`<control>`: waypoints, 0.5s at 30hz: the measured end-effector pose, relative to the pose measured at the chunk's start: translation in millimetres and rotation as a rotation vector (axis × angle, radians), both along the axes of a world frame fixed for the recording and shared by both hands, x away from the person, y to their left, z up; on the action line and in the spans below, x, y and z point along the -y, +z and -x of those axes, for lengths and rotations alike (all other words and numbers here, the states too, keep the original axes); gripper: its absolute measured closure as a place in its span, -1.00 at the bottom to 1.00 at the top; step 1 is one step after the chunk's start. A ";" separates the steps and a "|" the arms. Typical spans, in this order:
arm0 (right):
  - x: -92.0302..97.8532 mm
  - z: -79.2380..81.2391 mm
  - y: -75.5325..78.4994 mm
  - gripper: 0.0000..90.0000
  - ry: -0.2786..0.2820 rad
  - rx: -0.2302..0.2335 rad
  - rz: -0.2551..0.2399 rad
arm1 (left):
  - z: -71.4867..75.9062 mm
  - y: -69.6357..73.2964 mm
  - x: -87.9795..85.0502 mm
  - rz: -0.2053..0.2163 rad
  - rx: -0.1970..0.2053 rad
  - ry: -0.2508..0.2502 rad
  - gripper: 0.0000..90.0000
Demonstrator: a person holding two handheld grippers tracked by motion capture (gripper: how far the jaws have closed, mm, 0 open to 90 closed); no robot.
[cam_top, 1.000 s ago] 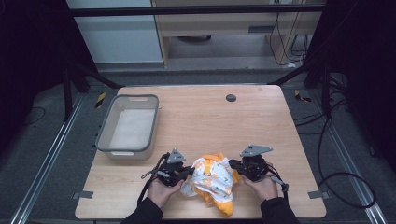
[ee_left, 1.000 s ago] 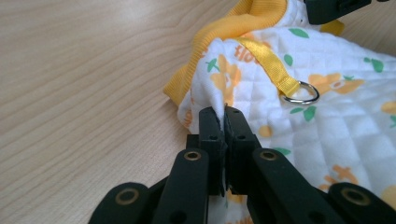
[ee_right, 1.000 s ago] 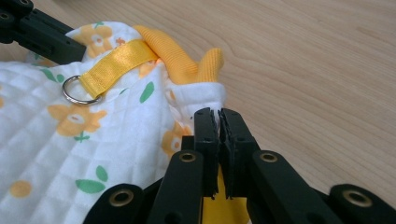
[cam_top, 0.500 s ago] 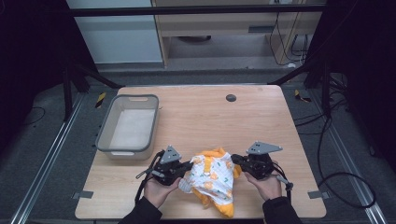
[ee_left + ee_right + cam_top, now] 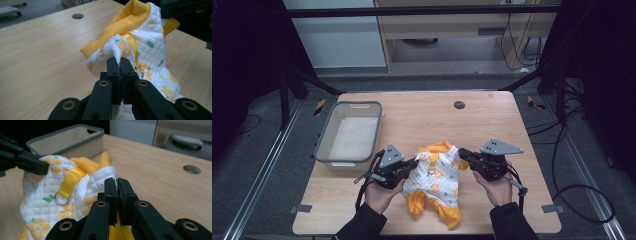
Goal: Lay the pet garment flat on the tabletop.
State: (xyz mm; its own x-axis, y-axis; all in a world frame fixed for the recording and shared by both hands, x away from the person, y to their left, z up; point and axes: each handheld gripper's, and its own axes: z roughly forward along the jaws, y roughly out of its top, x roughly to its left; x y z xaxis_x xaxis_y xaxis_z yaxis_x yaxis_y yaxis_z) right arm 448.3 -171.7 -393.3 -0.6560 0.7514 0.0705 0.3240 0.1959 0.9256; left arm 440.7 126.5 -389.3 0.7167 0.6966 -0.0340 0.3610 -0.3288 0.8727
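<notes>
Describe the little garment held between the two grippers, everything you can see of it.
The garment is small, of white quilted cloth printed with yellow flowers and green leaves, with yellow ribbed trim at the collar and legs. A yellow strap with a metal ring runs down its middle. It is held spread by its top corners, the left gripper and right gripper each shut on one, while its yellow legs trail onto the wooden table.

White quilted garment (image 5: 437,172), orange flowers, green leaves, yellow trim
</notes>
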 end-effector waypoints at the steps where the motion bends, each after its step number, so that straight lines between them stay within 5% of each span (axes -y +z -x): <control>1: 0.0 0.0 0.0 0.92 0.000 0.000 0.000 | 0.0 0.0 0.0 0.000 0.000 0.000 0.96; 8: -10.5 -27.5 2.5 0.92 -0.132 0.098 -0.059 | -27.7 11.5 8.1 0.018 0.087 0.089 0.95; 15: -16.9 -51.2 -0.9 0.92 -0.226 0.138 -0.071 | -58.5 12.8 13.8 0.047 0.104 0.169 0.94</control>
State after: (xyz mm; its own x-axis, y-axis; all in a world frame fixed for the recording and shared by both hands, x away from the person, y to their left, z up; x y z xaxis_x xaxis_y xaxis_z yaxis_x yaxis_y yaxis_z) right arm 499.6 -154.8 -394.2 -0.4792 0.8763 0.0498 0.2215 0.0659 0.9729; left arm 499.2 112.7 -376.5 0.5909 0.8068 -0.0013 0.3151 -0.2292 0.9210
